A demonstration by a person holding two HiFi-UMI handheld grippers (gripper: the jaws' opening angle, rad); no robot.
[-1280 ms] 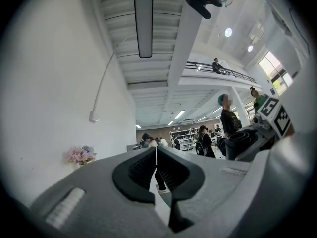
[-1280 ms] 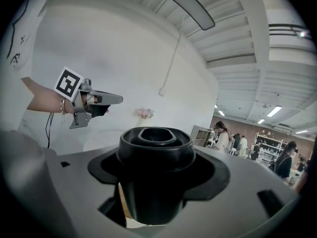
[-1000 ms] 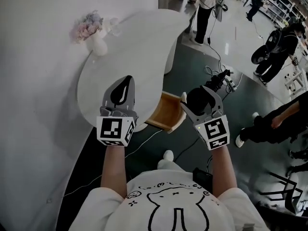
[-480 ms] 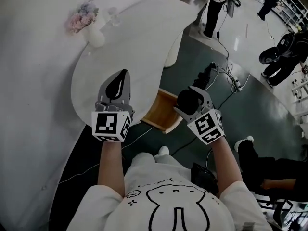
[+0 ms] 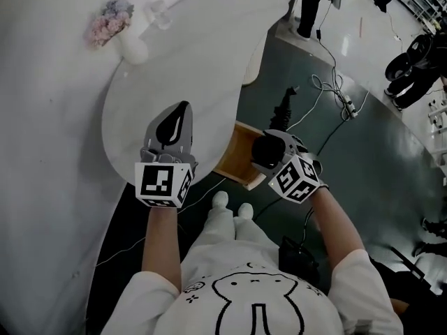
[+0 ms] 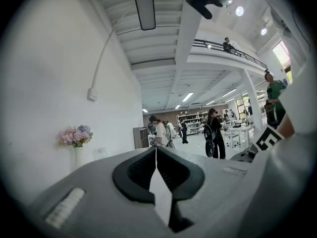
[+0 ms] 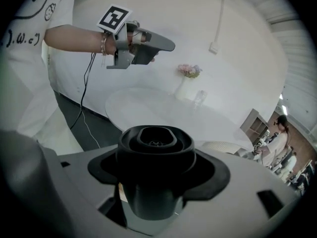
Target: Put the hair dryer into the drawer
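Observation:
In the head view my right gripper (image 5: 268,150) is shut on a black hair dryer (image 5: 264,152). It hangs just right of the open wooden drawer (image 5: 239,158), which sticks out from under the white table (image 5: 202,54). The right gripper view shows the hair dryer (image 7: 154,155) end-on, clamped between the jaws of the right gripper (image 7: 154,182). My left gripper (image 5: 176,117) hovers over the table's near edge, left of the drawer. Its jaws are shut with nothing between them in the left gripper view (image 6: 156,155). The left gripper (image 7: 148,46) also shows from the side in the right gripper view.
A white vase of flowers (image 5: 115,23) and a small glass (image 5: 157,12) stand at the table's far side by the wall. Cables and a power strip (image 5: 328,89) lie on the dark floor right of the drawer. A black box (image 5: 297,253) sits by my feet. People stand farther off.
My right gripper has carried the hair dryer left, closer to the open drawer. The left gripper has stayed shut over the table edge.

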